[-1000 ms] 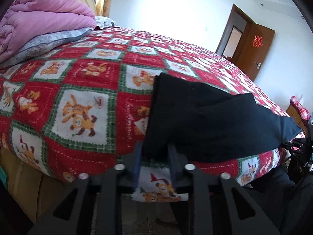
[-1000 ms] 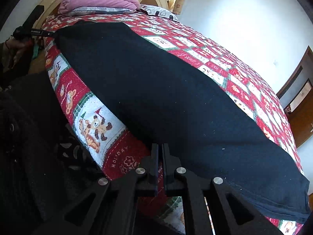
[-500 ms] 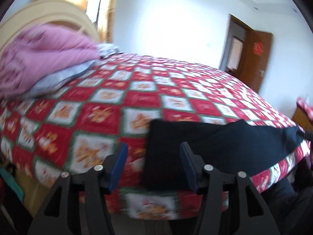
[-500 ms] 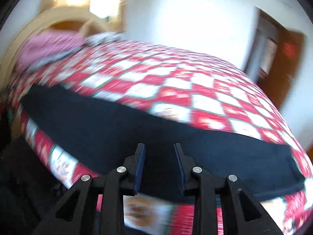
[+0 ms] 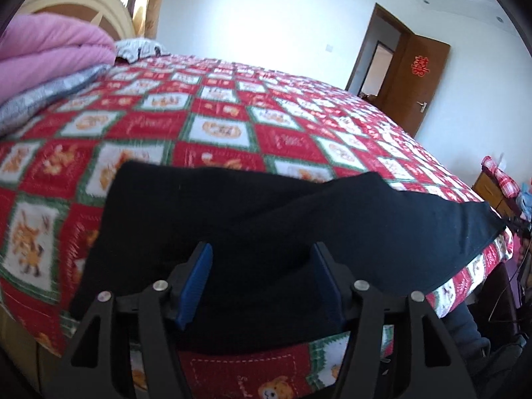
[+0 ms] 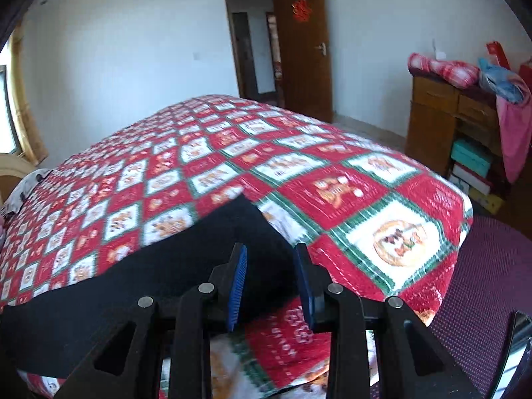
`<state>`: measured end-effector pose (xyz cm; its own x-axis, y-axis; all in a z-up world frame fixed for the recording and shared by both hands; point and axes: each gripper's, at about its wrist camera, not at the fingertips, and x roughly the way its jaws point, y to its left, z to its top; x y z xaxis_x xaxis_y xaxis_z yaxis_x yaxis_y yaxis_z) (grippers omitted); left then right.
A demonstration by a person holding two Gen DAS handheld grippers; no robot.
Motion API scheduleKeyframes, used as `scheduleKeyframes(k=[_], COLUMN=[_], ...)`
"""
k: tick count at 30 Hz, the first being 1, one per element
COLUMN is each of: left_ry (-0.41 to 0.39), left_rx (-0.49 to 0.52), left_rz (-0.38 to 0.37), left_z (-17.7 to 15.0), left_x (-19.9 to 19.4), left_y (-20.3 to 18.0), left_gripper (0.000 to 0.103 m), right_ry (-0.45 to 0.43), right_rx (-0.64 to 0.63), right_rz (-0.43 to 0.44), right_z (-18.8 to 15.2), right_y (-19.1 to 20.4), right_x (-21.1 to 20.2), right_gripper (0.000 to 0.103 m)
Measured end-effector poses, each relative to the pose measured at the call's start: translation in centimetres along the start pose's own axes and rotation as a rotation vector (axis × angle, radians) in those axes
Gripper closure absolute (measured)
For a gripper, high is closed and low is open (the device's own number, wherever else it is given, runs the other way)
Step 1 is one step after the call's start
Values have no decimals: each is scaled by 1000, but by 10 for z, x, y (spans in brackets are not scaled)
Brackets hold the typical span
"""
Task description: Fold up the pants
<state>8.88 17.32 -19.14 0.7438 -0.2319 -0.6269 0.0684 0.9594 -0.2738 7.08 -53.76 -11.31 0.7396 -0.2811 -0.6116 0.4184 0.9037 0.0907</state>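
Observation:
Black pants (image 5: 299, 219) lie folded lengthwise along the near edge of the bed's red checked quilt (image 5: 216, 129). My left gripper (image 5: 261, 249) hovers over their wide end. Its jaws are opening, and the blue pads (image 5: 196, 282) stand apart with the cloth below them, not pinched. In the right wrist view, the narrow end of the pants (image 6: 166, 276) comes to a corner on the quilt (image 6: 332, 166). My right gripper (image 6: 271, 249) is just in front of that corner, open, its pads clear of the cloth.
A pink duvet (image 5: 50, 50) and a grey pillow (image 5: 43, 96) are stacked at the headboard. A brown door (image 6: 306, 43) stands open behind the bed. A wooden dresser (image 6: 442, 126) piled with cloth and a purple rug (image 6: 492, 282) are to the right of the bed's foot.
Both grippers were shut on the near edge of the pants and have let go and opened. The right one rolled upright and swung to the narrow end. The left shifted over the wide end.

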Motion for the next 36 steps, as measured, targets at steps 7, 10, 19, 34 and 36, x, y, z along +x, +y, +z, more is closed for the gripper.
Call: scheduleKeyframes(k=[7, 10, 19, 34, 36], left_ry=[-6, -11, -12, -56, -63], left_rx=[41, 36, 59, 76, 56], left_rz=[11, 5, 9, 82, 79], left_z=[-9, -10, -13, -5, -2], left_x=[0, 0, 0, -10, -10], left_y=[-3, -1, -1, 1, 4], left_gripper=[38, 38, 38, 26, 26], right_ry=[28, 23, -8, 21, -14], right_rx=[15, 21, 4, -8, -32], right_rz=[9, 47, 11, -24, -39], right_z=[-8, -8, -1, -6, -5], right_y=[-6, -6, -6, -7, 5], right_x=[11, 10, -9, 2, -8], right_gripper=[77, 97, 98, 94, 93])
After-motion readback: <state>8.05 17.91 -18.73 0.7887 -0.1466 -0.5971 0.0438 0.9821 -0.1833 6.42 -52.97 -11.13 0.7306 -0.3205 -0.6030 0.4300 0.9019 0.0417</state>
